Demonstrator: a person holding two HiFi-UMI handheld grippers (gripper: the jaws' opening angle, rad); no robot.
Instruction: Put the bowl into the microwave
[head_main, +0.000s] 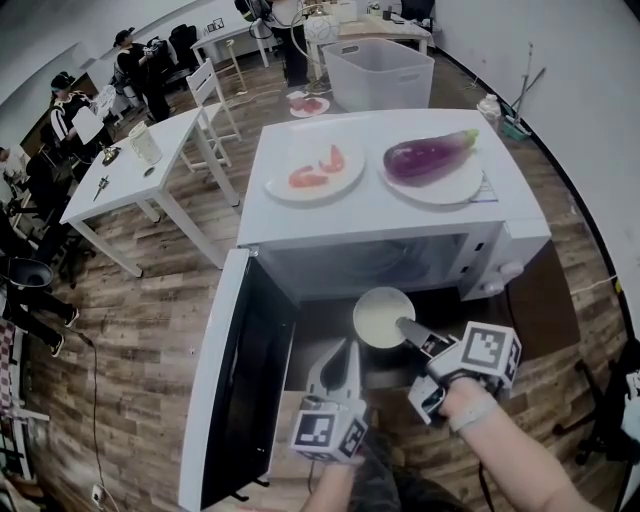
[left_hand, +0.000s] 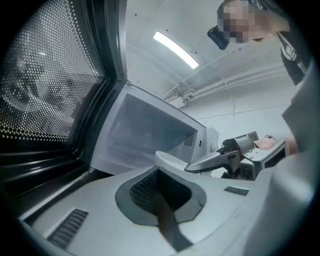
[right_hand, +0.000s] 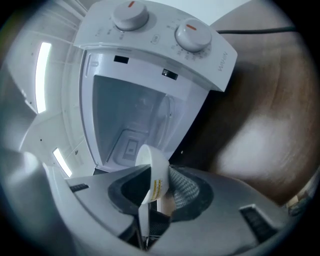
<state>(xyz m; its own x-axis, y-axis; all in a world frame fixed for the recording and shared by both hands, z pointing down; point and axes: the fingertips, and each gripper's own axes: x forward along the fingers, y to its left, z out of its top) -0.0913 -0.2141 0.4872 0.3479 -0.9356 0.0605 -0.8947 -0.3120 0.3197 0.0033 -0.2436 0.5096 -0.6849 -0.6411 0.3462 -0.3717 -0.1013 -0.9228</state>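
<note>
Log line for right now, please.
right gripper: shut on bowl rim | bowl: in front of open microwave, not inside | left gripper: shut, empty

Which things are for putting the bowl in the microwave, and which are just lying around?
For the job: white bowl, open white microwave, right gripper gripping it.
Just lying about: purple eggplant, white plate of red food pieces, white plastic bin.

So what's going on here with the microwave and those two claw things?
A person holds a claw tool in each hand before a white microwave whose door stands open. The right claw grips the rim of a white bowl just outside the opening, not yet inside. The left claw is shut and empty. An eggplant and some red food sit on plates on top.
</note>
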